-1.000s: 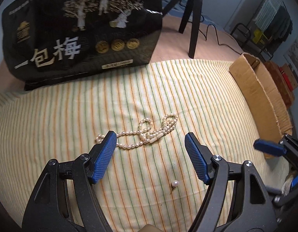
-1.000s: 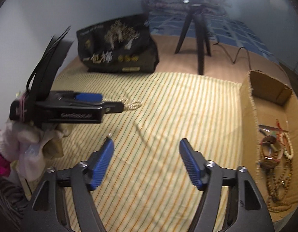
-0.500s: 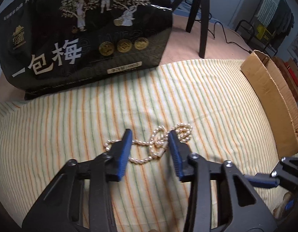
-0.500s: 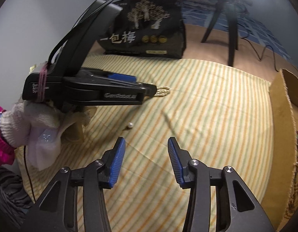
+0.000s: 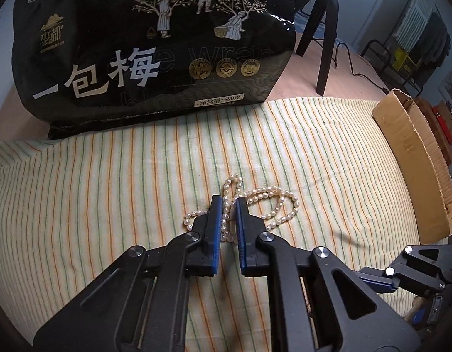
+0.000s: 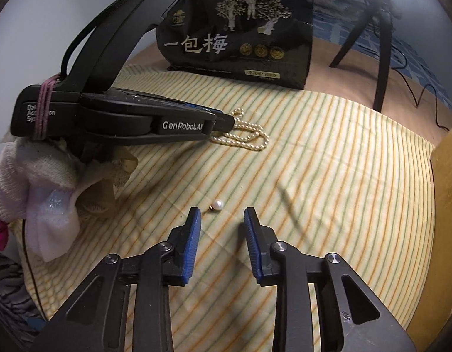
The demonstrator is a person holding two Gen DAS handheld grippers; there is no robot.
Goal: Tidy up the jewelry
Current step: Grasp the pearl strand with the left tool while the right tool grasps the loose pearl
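Left gripper (image 5: 225,205), jaws just closed on the limp, slippery pearl necklace (image 5: 264,199) mid-cloth; right gripper (image 6: 221,218), narrowing yet empty, nears the loose pearl earring (image 6: 217,204).

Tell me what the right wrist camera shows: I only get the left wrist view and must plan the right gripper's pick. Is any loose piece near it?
Observer: Yes. A single loose pearl lies on the striped cloth, just beyond the tips of the right gripper.
Operator: Is it between the fingers?
Observer: No. It sits ahead of them, nearer the finger on the picture's left. The jaws have just been closing, with nothing between them.
Operator: Does my left gripper crowd it?
Observer: No. The left gripper is farther up the cloth at the pearl necklace, well apart from the loose pearl.
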